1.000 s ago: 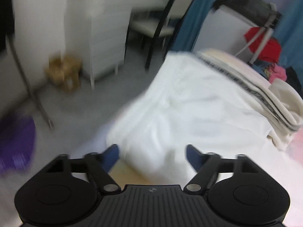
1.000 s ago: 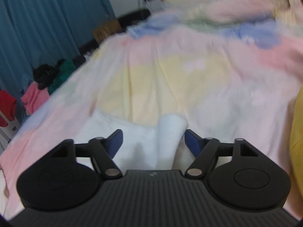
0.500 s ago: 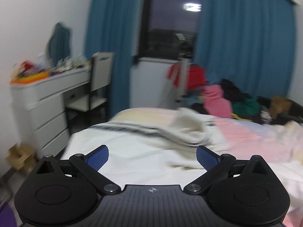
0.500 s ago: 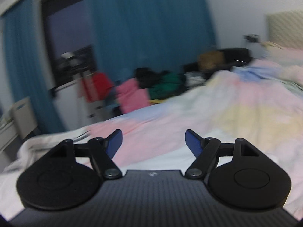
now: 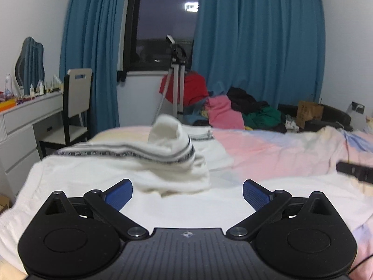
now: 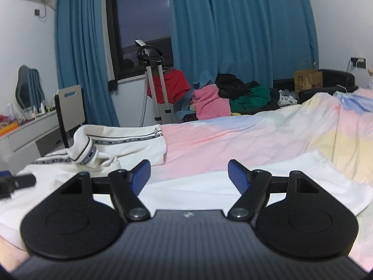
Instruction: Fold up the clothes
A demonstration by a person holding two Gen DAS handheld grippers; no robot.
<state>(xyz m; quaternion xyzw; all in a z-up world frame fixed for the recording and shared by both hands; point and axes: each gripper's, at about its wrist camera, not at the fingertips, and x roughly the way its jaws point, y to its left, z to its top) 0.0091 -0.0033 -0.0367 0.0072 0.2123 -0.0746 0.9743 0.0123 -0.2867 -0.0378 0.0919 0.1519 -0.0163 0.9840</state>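
A cream-white garment with black-and-white striped trim (image 5: 167,154) lies crumpled on the bed, a little beyond my left gripper (image 5: 187,192). That gripper is open with nothing between its blue pads (image 5: 119,196). Under it spreads a flat white cloth (image 5: 209,210). In the right wrist view the same trimmed garment (image 6: 121,144) lies ahead to the left. My right gripper (image 6: 188,175) hovers open and empty over the white cloth (image 6: 209,186). Each gripper shows at the edge of the other's view: the right gripper (image 5: 354,171), the left gripper (image 6: 16,183).
The bed has a pastel pink, yellow and blue cover (image 5: 279,149). Beyond its far edge lie a heap of clothes (image 5: 233,112), a steamer stand (image 5: 177,81) and a paper bag (image 5: 310,114). A chair (image 5: 77,98) and white dresser (image 5: 23,121) stand left.
Both views swung up from looking down at the bed to looking level toward the window. The left jaws spread wider. The rolled white cloth is no longer between the right fingers.
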